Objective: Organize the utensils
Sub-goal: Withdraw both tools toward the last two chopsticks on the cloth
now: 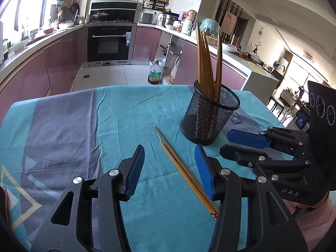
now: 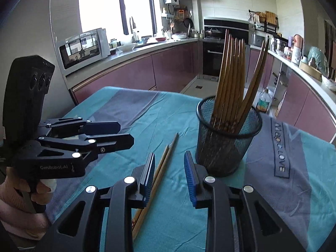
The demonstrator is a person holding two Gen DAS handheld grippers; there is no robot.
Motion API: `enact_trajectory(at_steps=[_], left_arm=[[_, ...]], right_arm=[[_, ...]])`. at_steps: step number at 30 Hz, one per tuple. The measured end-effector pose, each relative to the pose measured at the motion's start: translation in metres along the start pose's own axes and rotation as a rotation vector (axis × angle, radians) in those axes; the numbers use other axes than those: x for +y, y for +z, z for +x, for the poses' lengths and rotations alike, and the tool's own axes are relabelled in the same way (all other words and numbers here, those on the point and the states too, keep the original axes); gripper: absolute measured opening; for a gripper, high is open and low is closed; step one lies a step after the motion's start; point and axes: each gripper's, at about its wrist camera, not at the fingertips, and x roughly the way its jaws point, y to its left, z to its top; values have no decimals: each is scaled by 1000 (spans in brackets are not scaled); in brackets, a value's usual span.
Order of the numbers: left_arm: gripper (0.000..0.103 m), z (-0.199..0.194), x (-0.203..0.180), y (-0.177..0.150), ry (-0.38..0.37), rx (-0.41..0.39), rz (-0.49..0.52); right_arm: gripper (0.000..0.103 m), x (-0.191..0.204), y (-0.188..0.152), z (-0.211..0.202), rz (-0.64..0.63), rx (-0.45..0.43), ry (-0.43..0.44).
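A: daylight pours in from the kitchen window [image 2: 98, 4], totally blown out white, rest evenly bright

B: yeah, and heavy fisheye bending, black corners, soft shadows on the tablecloth [image 1: 134, 113]

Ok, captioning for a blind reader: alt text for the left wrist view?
Two loose chopsticks lie on a teal tablecloth between the open left tool. Behind them stands a black mesh cup of chopsticks, the right tool beside it.

An oven [image 1: 110, 42], microwave [image 2: 80, 50] and oil bottle [image 1: 155, 72] line the kitchen.
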Motion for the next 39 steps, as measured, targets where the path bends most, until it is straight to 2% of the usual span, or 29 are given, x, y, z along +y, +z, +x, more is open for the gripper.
enact_trajectory(at_steps=[5, 11, 26, 39], left_arm=[[49, 6, 3, -17, 11, 38, -18], [49, 13, 6, -30, 16, 73, -34], [50, 23, 2, -37, 7, 103, -17], [50, 52, -19, -39, -16, 177, 57]], right_arm=[[26, 2, -18, 22, 36, 84, 26], [26, 7, -29, 36, 65, 130, 44], [26, 6, -30, 43, 78, 160, 23], [26, -21, -34, 37, 149, 165, 52]])
